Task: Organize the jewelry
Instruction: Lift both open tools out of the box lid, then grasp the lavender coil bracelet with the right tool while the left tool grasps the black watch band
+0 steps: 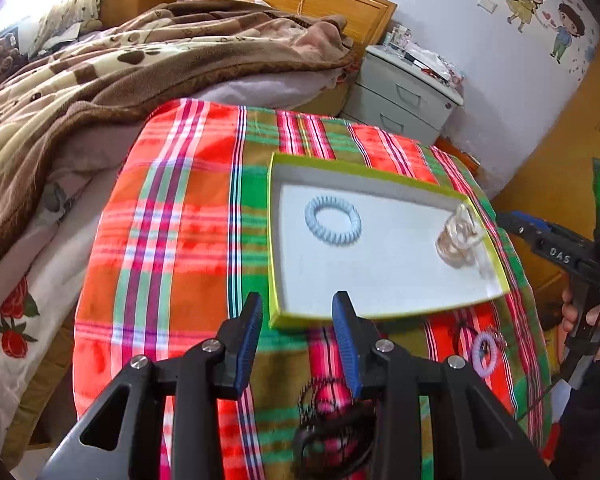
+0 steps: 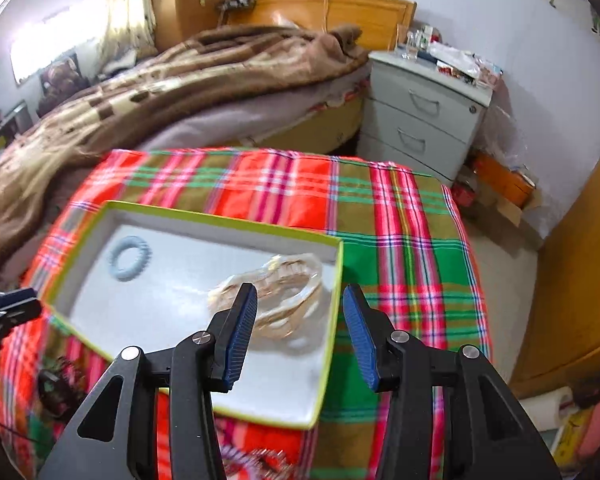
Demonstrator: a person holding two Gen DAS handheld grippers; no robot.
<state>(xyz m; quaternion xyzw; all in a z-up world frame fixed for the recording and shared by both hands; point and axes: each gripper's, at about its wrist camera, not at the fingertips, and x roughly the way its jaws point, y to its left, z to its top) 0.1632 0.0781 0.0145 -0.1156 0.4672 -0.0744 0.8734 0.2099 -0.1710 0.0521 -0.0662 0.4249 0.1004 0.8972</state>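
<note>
Left wrist view: the left gripper (image 1: pixel 298 314) had its fingers (image 1: pixel 247 344) about half apart, nothing between them, only plaid cloth and the near rim of the tray (image 1: pixel 278 248) showing through the gap. Landmark for all places: that shallow white tray with the lime-green rim, set on the cloth-covered counter (image 1: pixel 172 216).

Inside the tray, toward its far-left corner, lay a pale blue coil hair tie (image 1: pixel 333 220). Against its right wall sat a heap of clear and gold bangles (image 1: pixel 458 240).

Off the tray, on the counter past its near-right corner, lay a small lilac coil tie (image 1: pixel 485 350). Just under the near rim, close below the left fingers, lay a dark beaded piece (image 1: pixel 332 412), blurred, exact kind not clear.

Right wrist view: the right gripper (image 2: pixel 300 328) also stood with fingers (image 2: pixel 358 332) well apart and empty, hanging over the tray's right wall, with the bangle heap (image 2: pixel 272 292) just ahead of its left finger.

Judgement: two pieces remained outside the tray. The dark piece lay nearest the left fingers, close below and slightly right of them; the lilac tie lay further right, seemingly nearer the right hand (image 1: pixel 588 316). Both are loops, so no long axis to align with; a downward pinch across one side would likely serve.
</note>
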